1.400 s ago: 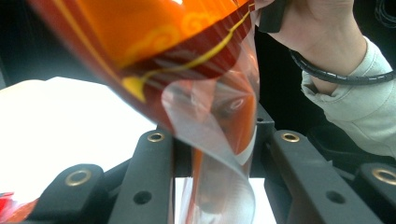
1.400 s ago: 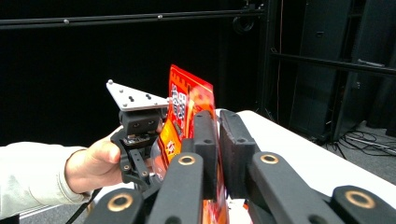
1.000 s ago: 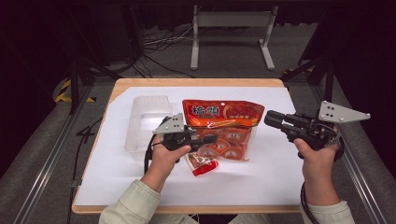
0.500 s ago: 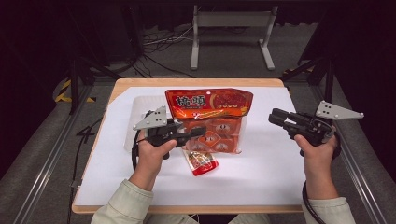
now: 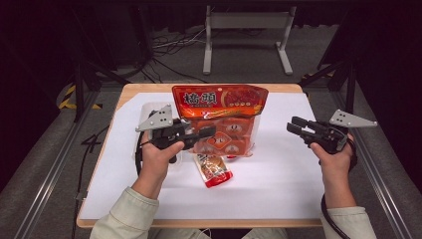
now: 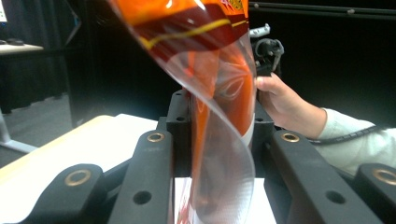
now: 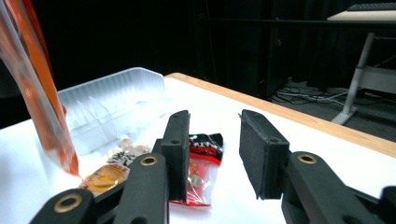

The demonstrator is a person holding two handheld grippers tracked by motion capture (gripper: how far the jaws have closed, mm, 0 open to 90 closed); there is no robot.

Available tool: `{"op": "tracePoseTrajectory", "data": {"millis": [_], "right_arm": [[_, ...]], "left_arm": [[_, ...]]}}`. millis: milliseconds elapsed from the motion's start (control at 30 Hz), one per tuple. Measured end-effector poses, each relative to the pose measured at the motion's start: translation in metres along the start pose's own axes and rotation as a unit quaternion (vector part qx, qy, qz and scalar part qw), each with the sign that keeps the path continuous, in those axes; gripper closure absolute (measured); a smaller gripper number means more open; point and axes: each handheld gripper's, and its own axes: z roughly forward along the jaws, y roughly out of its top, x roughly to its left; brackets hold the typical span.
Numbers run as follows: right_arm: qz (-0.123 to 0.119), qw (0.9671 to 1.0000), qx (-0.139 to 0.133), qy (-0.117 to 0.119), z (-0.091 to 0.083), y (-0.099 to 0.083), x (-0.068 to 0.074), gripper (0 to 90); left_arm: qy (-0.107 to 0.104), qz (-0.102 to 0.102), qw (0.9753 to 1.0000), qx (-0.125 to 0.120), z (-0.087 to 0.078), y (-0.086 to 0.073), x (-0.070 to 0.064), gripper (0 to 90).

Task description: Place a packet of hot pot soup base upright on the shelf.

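Now the left gripper is shut tight on the big orange snack bag. It pinches the bag near its lower edge and holds it up, so the bag stands over the middle of the white table. In the left gripper view, the clear shiny side of the bag bends between the two black jaws. A small red packet lies flat on the table, just in front of the bag. A clear plastic tray sits on the table behind the left gripper, partly hidden by it. The right gripper is off to the right, well apart from the bag. Its jaws are apart and hold nothing.
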Motion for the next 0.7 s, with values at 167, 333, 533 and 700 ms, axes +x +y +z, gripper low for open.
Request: {"op": "tracePoseTrajectory", "data": {"millis": [167, 333, 533, 700], "right_arm": [[0.0, 0.9999, 0.01, -0.011, 0.002, -0.005, -0.003, 61.1], [0.004, 0.9997, 0.017, -0.015, 0.004, -0.01, -0.007, 60.5], [0.008, 0.9996, 0.019, -0.02, 0.004, -0.012, -0.011, 60.6], [-0.001, 0.9992, 0.031, -0.028, 0.007, -0.013, -0.011, 60.4]], "left_arm": [[0.01, 0.004, 0.9999, 0.003, -0.002, 0.007, 0.004, 70.7], [0.026, 0.005, 0.9996, 0.009, -0.003, 0.012, 0.009, 70.7], [0.043, 0.003, 0.999, 0.008, -0.01, 0.015, 0.017, 70.6], [0.063, -0.005, 0.998, 0.006, -0.019, 0.017, 0.026, 70.7]]}}
